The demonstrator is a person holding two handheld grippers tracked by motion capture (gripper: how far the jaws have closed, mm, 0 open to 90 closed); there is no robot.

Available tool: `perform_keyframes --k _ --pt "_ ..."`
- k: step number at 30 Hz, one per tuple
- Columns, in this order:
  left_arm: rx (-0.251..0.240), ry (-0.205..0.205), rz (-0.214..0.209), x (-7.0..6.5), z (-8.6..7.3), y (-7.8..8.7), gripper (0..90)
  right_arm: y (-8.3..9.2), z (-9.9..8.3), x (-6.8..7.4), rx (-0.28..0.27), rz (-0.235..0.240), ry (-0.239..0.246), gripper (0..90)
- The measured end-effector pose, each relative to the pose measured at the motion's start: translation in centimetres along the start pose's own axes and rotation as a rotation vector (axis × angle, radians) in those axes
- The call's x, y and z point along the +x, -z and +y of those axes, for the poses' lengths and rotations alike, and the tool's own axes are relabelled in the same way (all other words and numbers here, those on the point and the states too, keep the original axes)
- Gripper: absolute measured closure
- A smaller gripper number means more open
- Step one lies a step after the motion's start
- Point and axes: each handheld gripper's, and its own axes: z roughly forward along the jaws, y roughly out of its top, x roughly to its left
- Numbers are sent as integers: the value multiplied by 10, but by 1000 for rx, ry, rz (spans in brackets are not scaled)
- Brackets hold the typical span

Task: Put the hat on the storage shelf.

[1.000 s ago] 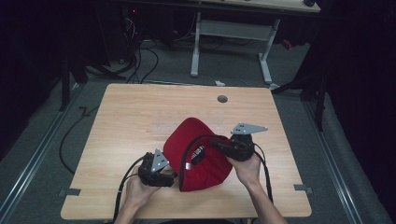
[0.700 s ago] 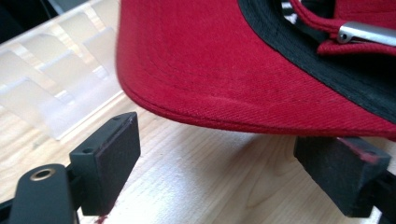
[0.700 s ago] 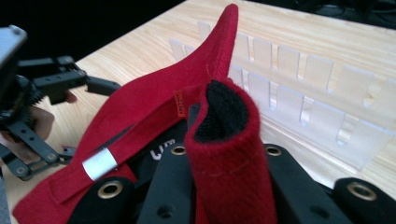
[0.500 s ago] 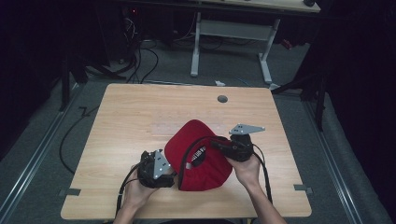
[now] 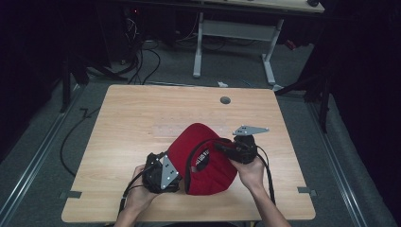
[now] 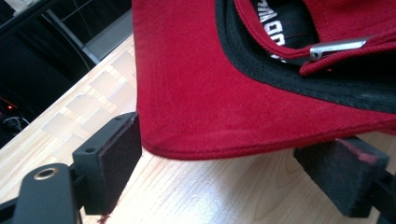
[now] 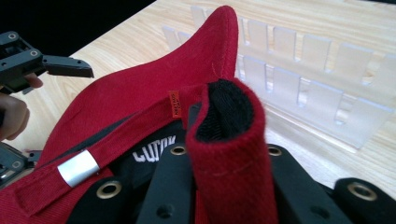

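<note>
Red cap (image 5: 208, 161) on the near half of the wooden worktop (image 5: 142, 118), lying upside down so that its black sweatband and printed inner label face up. Compared with the high view one second earlier, the left gripper (image 5: 176, 169) has drawn in from a short way off until it sits just beside the cap's near-left edge; the cap itself and the right gripper (image 5: 222, 146) hold the same place. The approach suggests that a second hold is being prepared, so that the cap can be lifted or reshaped between two hands.

Left gripper: jaws wide, one black pad (image 6: 112, 158) on each side of the cap's red edge (image 6: 210, 116). The left pad looks to touch or nearly touch the cloth; the other stands clear, so nothing is clamped yet. The left hand (image 5: 137, 194) comes up from the bottom edge, gripper level with the worktop and pointing right toward the cap.

Right gripper: jaws closed on a fold of the cap's rim (image 7: 226, 135), red cloth with the black band inside rising between them. The right hand (image 5: 250, 172) reaches from the near right, gripper pointing left over the cap, its grey plate (image 5: 249, 129) uppermost.

A metal strap clasp (image 7: 78, 168) lies at the cap's back opening. A clear slotted tray (image 7: 317, 88) rests beyond the cap.
</note>
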Motion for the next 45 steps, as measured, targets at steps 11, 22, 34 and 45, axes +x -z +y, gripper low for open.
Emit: perform_keyframes --k 11,22,34,45 --pt "9 48 -41 5 7 8 392 -18 -5 12 56 60 -6 816" --pt "59 193 -159 13 18 20 637 -21 -10 10 68 121 -8 791" --pt "124 135 -211 2 18 27 782 -27 -15 1 67 153 -41 670" --pt "142 140 -228 5 24 37 843 -4 -12 -17 -100 80 -107 509"
